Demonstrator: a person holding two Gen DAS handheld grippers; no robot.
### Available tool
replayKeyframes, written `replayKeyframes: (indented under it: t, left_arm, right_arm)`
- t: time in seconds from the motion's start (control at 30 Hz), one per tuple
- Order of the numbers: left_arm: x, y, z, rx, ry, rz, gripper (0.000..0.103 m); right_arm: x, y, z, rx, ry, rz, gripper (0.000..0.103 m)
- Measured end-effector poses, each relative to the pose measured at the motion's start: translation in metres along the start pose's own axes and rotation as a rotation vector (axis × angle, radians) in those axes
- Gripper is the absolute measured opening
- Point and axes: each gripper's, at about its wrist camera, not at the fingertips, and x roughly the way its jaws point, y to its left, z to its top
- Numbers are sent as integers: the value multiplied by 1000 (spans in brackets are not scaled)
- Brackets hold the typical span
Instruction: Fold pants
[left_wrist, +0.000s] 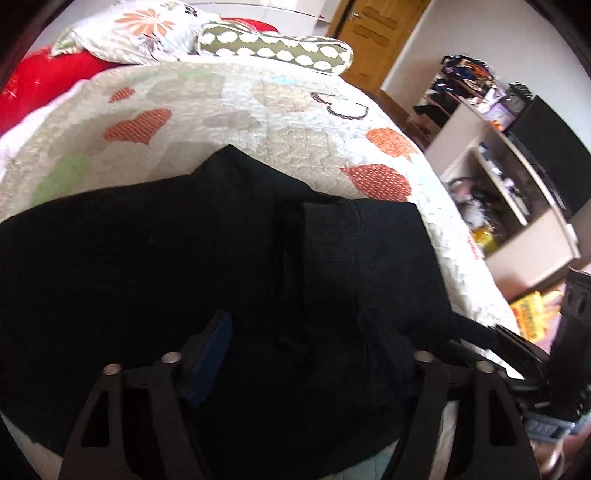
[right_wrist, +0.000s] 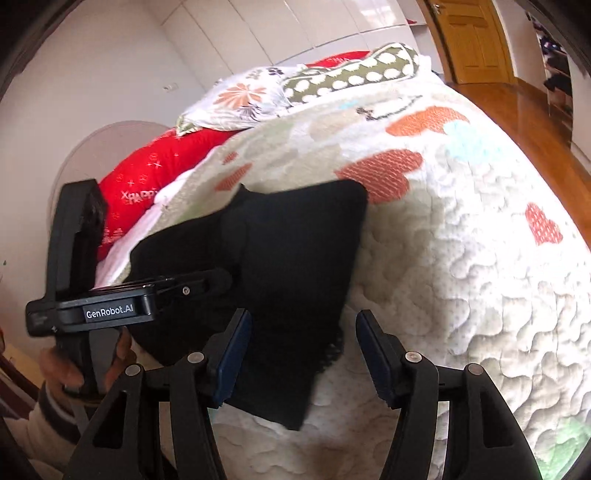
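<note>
The black pants (left_wrist: 207, 258) lie folded in a thick pad on the quilted bed (left_wrist: 258, 110). In the left wrist view my left gripper (left_wrist: 306, 350) hovers over their near part, jaws apart; dark cloth fills the gap below and neither pad visibly presses on it. Its blue left pad (left_wrist: 210, 354) shows, while the right finger is lost against the black cloth. In the right wrist view my right gripper (right_wrist: 304, 354) stands open over the pants' (right_wrist: 288, 258) near right corner, pads clear of the cloth. The left gripper (right_wrist: 218, 280) reaches over the pants from the left, held by a hand (right_wrist: 62, 369).
Patterned pillows (left_wrist: 273, 48) and a red blanket (left_wrist: 48, 81) lie at the head of the bed. Cluttered shelves (left_wrist: 509, 184) stand beyond the bed's right edge, with a wooden door (right_wrist: 472, 40) and wood floor behind. To the right of the pants is bare quilt (right_wrist: 461, 277).
</note>
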Motion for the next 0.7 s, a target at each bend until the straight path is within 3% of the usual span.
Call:
replayKeyframes:
  t: [0.07,0.1,0.17,0.37,0.57,0.7]
  left_arm:
    - [-2,-4,0,-6,-10,2,34]
    - [-5,-5,0,-17,-3,-27,6]
    - [-17,-6,-5,-22,-5,-69,6]
    - [-46,-7,-18,-10,-75,-70,4]
    - [-35,1,-28,-40,-58,-53,4]
    - [-30,5,-27,-76,-33,-77,44]
  right_arm:
    - [1,-4,5,17,-8,2,61]
    - [-6,-8,2,23,-14,4,61]
    - [-12,-13,3,25,-34,2,61]
    - [-31,0,12,-16,-80,39,61]
    - [-20,20,16,-78,-55,41,63]
    - [-15,21,15,-83,-32,31,65]
